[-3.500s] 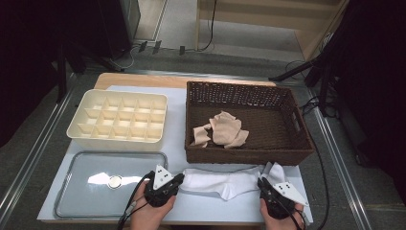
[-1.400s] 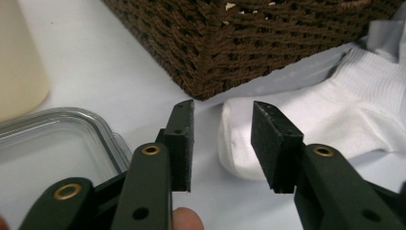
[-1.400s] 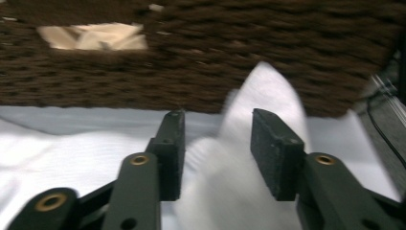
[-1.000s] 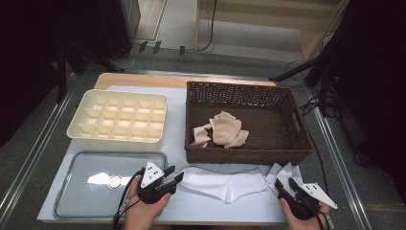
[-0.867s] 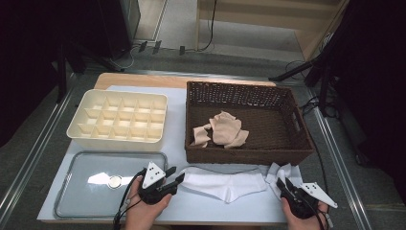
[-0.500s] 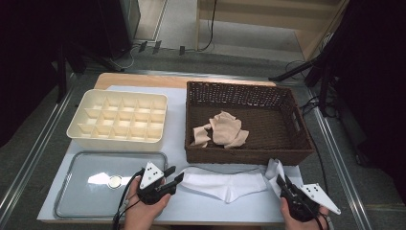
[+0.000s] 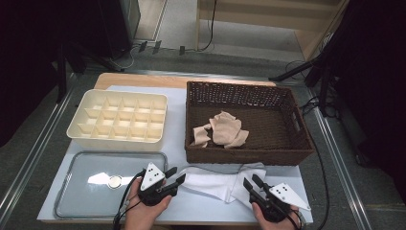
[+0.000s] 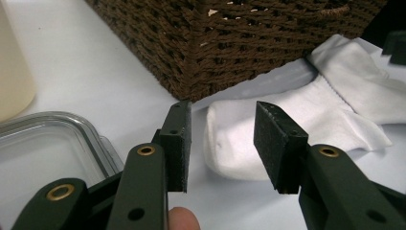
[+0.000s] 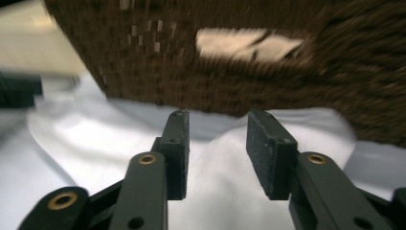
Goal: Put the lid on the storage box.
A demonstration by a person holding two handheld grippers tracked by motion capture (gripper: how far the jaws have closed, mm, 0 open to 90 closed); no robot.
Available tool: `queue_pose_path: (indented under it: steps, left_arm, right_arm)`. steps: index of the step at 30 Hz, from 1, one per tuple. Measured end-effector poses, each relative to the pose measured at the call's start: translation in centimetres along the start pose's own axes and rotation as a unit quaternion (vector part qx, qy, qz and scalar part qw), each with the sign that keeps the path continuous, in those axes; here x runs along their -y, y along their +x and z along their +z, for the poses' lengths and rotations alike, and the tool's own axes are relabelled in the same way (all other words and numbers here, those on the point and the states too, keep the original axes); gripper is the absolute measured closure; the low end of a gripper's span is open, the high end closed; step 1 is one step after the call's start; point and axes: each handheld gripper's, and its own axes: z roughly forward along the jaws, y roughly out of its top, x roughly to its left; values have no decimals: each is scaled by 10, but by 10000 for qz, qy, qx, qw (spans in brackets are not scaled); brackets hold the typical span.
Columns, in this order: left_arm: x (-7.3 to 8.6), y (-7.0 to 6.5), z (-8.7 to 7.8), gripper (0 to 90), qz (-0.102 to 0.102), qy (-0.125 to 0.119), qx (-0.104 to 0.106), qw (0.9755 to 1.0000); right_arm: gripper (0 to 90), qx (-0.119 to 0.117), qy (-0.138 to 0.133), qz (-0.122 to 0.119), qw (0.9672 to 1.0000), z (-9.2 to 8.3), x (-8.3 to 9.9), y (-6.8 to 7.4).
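Observation:
A white sock (image 7: 210, 183) lies flat on the white table in front of the basket, its right end folded over toward the middle. My left gripper (image 7: 176, 174) rests at the sock's left end, open. In the left gripper view its jaws (image 8: 222, 108) frame the sock's rounded end (image 8: 297, 115) without touching it. My right gripper (image 7: 251, 180) is at the sock's right end. Its jaws have just been opening and now stand open. In the right gripper view they (image 9: 215, 120) hover over the white cloth (image 9: 86, 143), pads clear of it.
A brown wicker basket (image 7: 249, 155) holding beige socks (image 7: 222, 129) stands just behind the white sock. A cream divided box (image 7: 117, 139) sits at the back left. A clear shallow tray (image 7: 81, 191) with a small round thing (image 7: 114, 181) lies left of my left gripper.
My right gripper has moved left from the table's right edge to the sock. The sock's right end now lies folded farther left. The left gripper has stayed put.

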Motion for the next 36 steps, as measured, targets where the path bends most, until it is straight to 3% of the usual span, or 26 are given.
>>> queue_pose_path:
  steps: [3,6,8,11,14,17,20,22,25,27,31,36]
  left_arm:
    - [-1,1,-2,590,-13,-44,5,10000]
    - [-3,1,-3,590,-25,-82,3,10000]
    - [-3,0,-4,591,-45,-118,6,9999]
    - [-3,2,-5,591,-20,-105,-1,9999]
    - [-3,3,-6,591,-28,-98,9,9999]
    - [-3,1,-6,591,-34,-116,31,9999]
    - [-4,-1,-5,591,-13,-122,63,9999]
    - [-4,-1,-6,590,-22,-133,68,9999]
    - [-5,0,-8,591,-63,-177,69,9998]
    - [-5,0,-9,592,-89,-210,69,9997]
    - [-5,-2,-11,592,-56,-215,102,9997]
    - [-4,-5,-11,593,-1,-170,154,9997]
  right_arm:
    - [635,168,-85,114,9998,-10,-3,-9]
    - [647,149,128,156,9997,-12,1,-12]
    - [630,47,311,136,9994,-14,7,-7]
    - [564,98,396,-36,9992,-19,18,5]
    - [511,-68,567,31,9984,-22,29,11]
    - [505,-3,725,-104,9973,-19,35,14]
    - [655,100,897,-451,9949,-12,40,18]
    - [777,151,999,-560,9933,-12,37,20]
    - [844,116,879,-222,9958,-14,29,20]
    - [848,97,618,-82,9980,-17,20,24]
    - [847,-146,335,-94,9993,-17,6,40]
    - [847,-659,319,-47,9973,0,-4,75]
